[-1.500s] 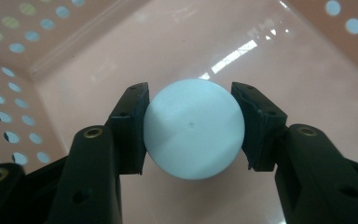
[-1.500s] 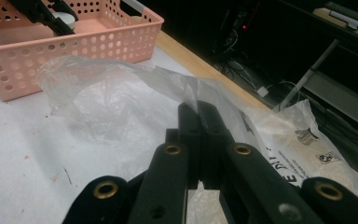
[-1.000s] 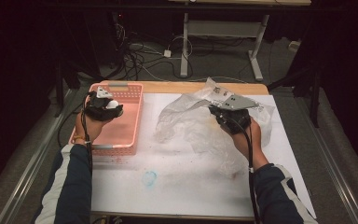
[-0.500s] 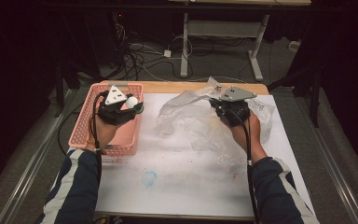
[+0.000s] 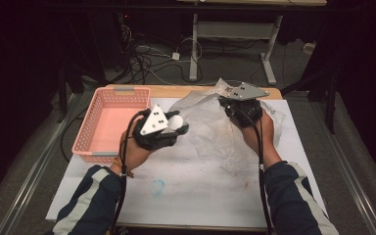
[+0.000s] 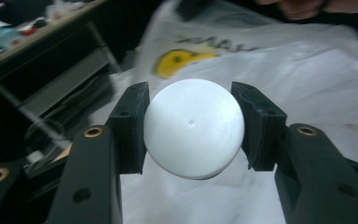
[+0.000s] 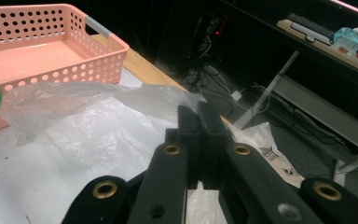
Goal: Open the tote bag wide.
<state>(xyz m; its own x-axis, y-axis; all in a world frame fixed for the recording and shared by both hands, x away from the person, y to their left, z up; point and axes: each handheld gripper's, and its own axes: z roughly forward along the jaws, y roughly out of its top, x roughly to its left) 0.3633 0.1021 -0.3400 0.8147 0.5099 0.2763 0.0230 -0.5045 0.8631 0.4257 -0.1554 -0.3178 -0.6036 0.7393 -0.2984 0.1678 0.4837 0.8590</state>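
A white sheet (image 5: 196, 186) was spread over the wooden table (image 5: 176, 91), marked by a faint blue ring (image 5: 157, 186) near the front and a few reddish specks. Beyond the table edge, a dark room was seen, with tangled cables (image 5: 149, 63) on the grey floor and the white legs of another desk (image 5: 235, 36). A pink perforated basket (image 5: 94, 142) stood at the left of the table; nothing could be made out inside it in the high view, and its floor looked bare in the right gripper view. A clear plastic bag (image 5: 210, 129) lay crumpled across the middle and right of the sheet, with a yellow printed mark visible on it in the left gripper view. The left gripper (image 6: 191, 128) was held just right of the basket, above the sheet, its jaws pinching a white round ball-like object (image 6: 193, 127) by its sides. The right gripper (image 7: 200, 123) was held at the far edge of the bag, its jaws pressed together on a fold of the plastic, which was lifted off the table there.
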